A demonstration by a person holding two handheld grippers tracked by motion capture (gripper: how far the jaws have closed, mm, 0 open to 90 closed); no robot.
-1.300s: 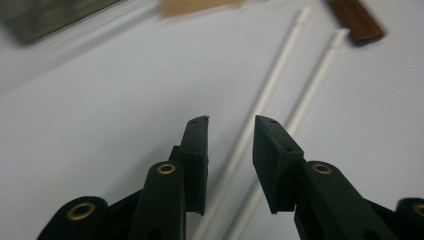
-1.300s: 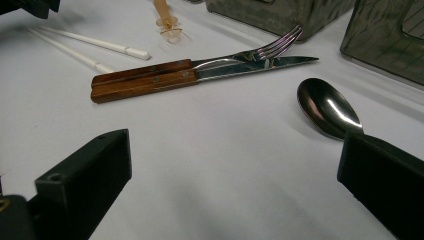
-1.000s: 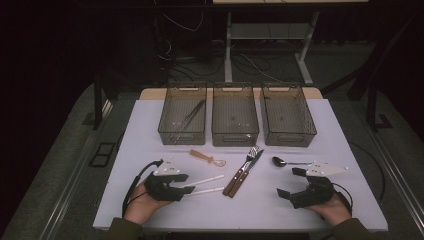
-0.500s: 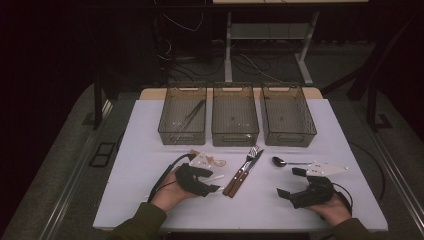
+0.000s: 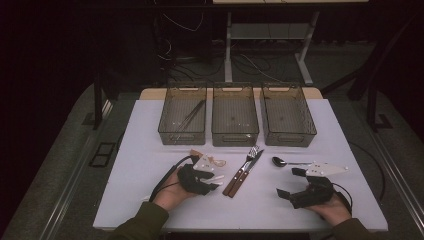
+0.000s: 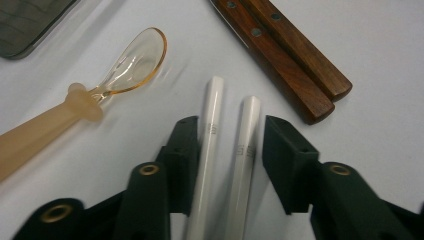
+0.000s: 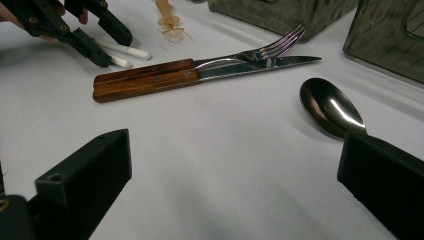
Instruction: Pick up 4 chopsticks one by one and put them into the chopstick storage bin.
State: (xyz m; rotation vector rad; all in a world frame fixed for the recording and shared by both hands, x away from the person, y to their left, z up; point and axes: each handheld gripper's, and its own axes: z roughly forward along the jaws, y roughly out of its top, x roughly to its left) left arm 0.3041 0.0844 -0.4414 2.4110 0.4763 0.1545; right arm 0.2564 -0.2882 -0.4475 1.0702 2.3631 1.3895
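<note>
Two white chopsticks (image 6: 212, 115) lie side by side on the white table (image 5: 150, 165). My left gripper (image 6: 230, 135) straddles them low over the table. Its jaws have just been closing and stand close on either side; a gap remains between the sticks, so I read it as open. In the high view the left gripper (image 5: 216, 181) is left of a wooden-handled fork and knife (image 5: 242, 172). An amber plastic spoon (image 6: 130, 60) lies just beyond it. My right gripper (image 7: 235, 165) rests wide open near the front right, with a metal spoon (image 7: 330, 107) ahead of its right jaw.
Three clear grey bins (image 5: 170, 125) (image 5: 235, 135) (image 5: 287, 135) stand in a row at the back of the table. The left one holds thin dark sticks (image 5: 190, 117). Cables trail from both grippers toward the front edge.
My left hand moved right and slightly forward to the white chopsticks, and its jaws came in around them. The right hand kept still.
</note>
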